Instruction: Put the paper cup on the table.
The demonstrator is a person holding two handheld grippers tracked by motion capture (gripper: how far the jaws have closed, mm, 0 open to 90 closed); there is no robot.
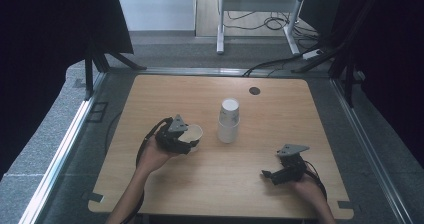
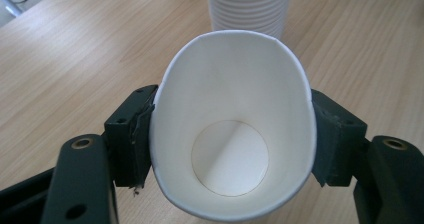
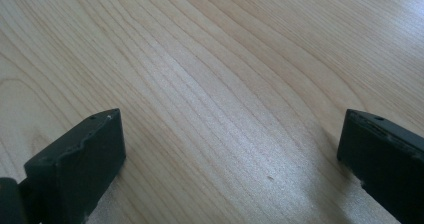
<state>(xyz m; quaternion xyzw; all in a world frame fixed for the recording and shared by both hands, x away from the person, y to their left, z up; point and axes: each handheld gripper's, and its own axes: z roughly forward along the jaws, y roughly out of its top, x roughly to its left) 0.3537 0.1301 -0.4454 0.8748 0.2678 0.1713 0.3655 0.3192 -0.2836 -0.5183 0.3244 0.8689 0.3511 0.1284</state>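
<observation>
- I can read no text, label, brand or number anywhere in my three feeds.
- The stack of paper cups point(image 1: 228, 120) carries a faint pattern on its side in the high view, but it is too small and blurred for me to make out any letters.
- The cup point(image 2: 232, 134) in the left gripper view shows me a plain white inside, with no print.
- The wooden surface point(image 3: 210, 84) in the right gripper view is bare grain, no markings.
</observation>
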